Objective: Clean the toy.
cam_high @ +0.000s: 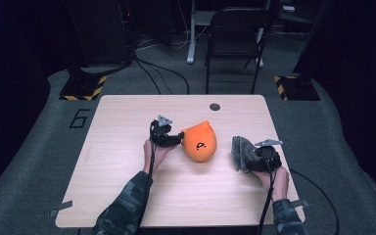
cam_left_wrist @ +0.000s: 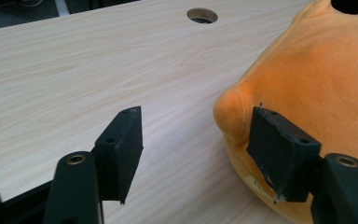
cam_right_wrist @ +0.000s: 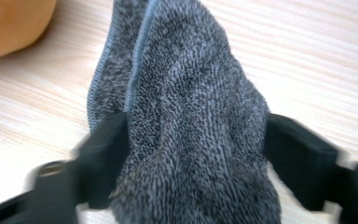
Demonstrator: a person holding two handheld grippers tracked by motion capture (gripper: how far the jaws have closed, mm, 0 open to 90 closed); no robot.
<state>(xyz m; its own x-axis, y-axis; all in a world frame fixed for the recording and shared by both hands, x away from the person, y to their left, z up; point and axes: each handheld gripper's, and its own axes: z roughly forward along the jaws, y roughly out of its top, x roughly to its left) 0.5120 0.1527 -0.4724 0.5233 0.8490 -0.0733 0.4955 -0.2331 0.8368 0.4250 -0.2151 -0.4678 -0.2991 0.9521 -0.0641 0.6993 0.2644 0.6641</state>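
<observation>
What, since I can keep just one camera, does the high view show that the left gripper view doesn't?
The high view adds the grey cloth, the right gripper at it, a chair behind the table, and the black mark on the orange plush toy. The left gripper view adds a close look at the left gripper: jaws apart, bare table between them, one pad beside a bump on the toy's edge. Both share the toy, the table and its round hole.
</observation>
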